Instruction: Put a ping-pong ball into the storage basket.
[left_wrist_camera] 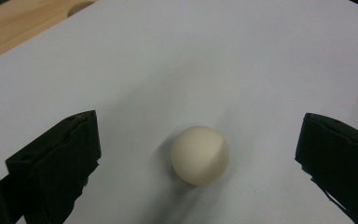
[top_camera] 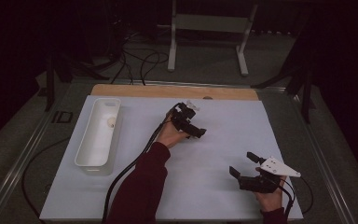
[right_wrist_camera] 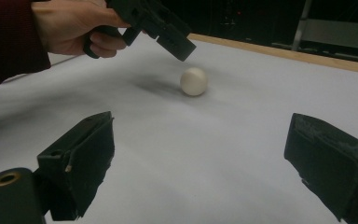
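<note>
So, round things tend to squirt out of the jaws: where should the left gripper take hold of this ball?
Grip the ball across its widest middle, coming from above with the left gripper. It lies free on the white sheet, already between the open jaws, so they just need to lower and close level.

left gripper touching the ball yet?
Apart. In the left gripper view the ball lies on the white sheet between the open jaws of the left gripper, with bare sheet on both sides of it.
</note>
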`<action>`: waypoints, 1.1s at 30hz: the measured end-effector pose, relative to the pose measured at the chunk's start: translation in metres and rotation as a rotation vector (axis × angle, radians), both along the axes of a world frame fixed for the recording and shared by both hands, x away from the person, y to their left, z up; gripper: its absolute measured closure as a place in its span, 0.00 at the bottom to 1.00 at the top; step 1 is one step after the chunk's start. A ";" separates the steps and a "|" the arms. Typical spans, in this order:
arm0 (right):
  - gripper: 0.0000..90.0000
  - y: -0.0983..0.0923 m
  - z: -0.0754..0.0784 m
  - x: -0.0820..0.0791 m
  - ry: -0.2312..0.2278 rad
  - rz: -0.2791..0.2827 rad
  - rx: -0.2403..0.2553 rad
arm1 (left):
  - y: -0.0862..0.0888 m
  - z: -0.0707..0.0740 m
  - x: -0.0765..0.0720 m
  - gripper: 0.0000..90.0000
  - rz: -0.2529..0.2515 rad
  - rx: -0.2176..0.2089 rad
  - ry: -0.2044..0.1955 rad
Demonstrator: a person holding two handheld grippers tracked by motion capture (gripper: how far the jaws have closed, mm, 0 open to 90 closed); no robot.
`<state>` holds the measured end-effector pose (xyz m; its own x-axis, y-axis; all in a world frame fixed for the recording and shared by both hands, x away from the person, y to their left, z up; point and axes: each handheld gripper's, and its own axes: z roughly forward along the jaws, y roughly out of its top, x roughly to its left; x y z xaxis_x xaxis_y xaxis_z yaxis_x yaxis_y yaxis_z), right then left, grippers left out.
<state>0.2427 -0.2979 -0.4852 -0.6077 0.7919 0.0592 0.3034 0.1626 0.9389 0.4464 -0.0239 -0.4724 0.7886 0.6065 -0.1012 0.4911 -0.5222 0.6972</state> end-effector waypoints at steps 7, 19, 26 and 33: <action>0.09 0.000 0.000 0.000 0.000 0.000 0.000 | 0.001 -0.003 0.002 0.02 0.005 0.002 0.014; 0.09 0.000 0.000 0.000 0.000 0.002 0.002 | -0.004 -0.011 0.004 0.10 0.029 0.030 0.028; 0.09 0.000 0.000 0.000 -0.001 0.000 -0.001 | -0.005 -0.016 0.006 0.16 0.028 0.027 0.046; 0.09 -0.001 0.000 0.000 -0.004 0.001 0.000 | -0.009 -0.022 0.006 0.24 0.004 0.048 0.064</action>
